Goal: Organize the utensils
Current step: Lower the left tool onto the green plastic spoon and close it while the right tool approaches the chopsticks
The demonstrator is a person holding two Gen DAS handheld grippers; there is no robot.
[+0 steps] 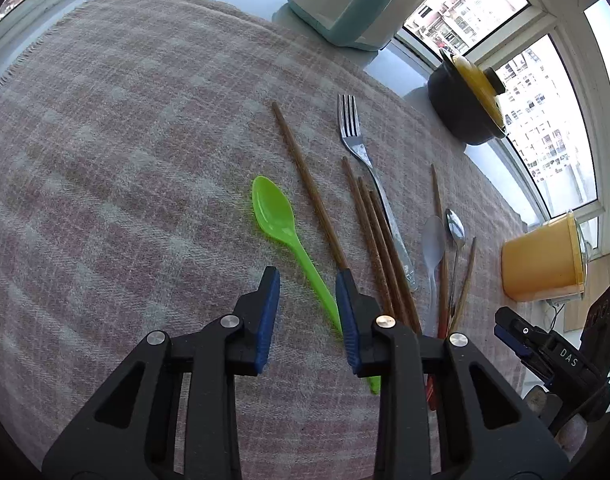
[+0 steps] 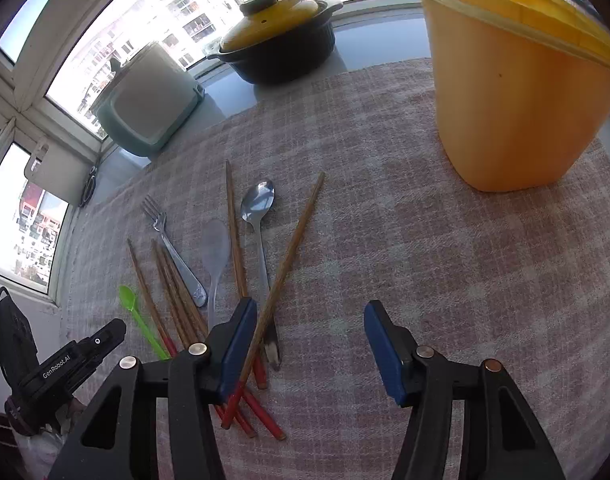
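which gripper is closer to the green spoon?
Left. The left gripper sits right over the green spoon, whose handle passes under its right finger. The right gripper is further off, by the red-tipped chopsticks.

A pink-and-grey checked woven cloth [image 1: 125, 128] covers the surface. At centre frame lie a green plastic spoon [image 1: 273, 210], brown wooden chopsticks [image 1: 305, 176], a steel fork [image 1: 355, 136], a translucent plastic spoon [image 2: 215, 248] and a steel spoon [image 2: 258, 202]. A yellow plastic tub [image 2: 517, 92] stands upper right.
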